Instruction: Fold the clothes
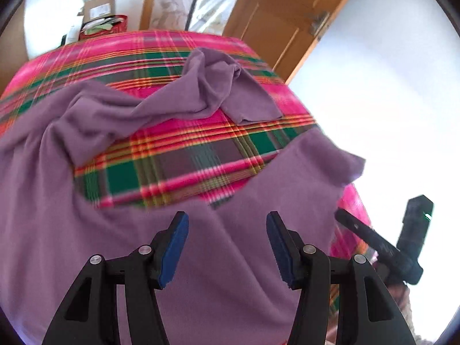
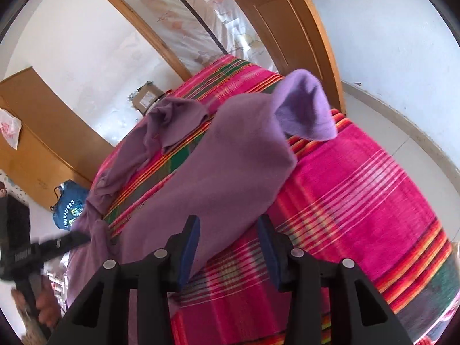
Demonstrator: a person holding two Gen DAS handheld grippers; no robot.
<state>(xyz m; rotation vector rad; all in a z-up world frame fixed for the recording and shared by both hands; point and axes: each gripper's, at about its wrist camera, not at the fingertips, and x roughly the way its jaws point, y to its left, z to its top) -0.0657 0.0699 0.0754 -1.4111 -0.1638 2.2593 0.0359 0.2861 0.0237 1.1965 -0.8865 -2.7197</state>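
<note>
one purple garment (image 1: 86,172) lies on one pink, green and orange plaid cloth (image 1: 178,166). two grippers: the left gripper (image 1: 227,247) and the right gripper (image 2: 228,247), each with two blue-padded fingers. one wooden door (image 1: 276,17), one cardboard box (image 1: 99,7), one red container (image 1: 106,27), one blue bag (image 2: 69,208).

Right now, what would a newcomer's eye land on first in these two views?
The bright pink plaid blanket covering the surface, and the purple garment sprawled rumpled across it. Both the left gripper and the right gripper hang open just above the purple cloth.
</note>
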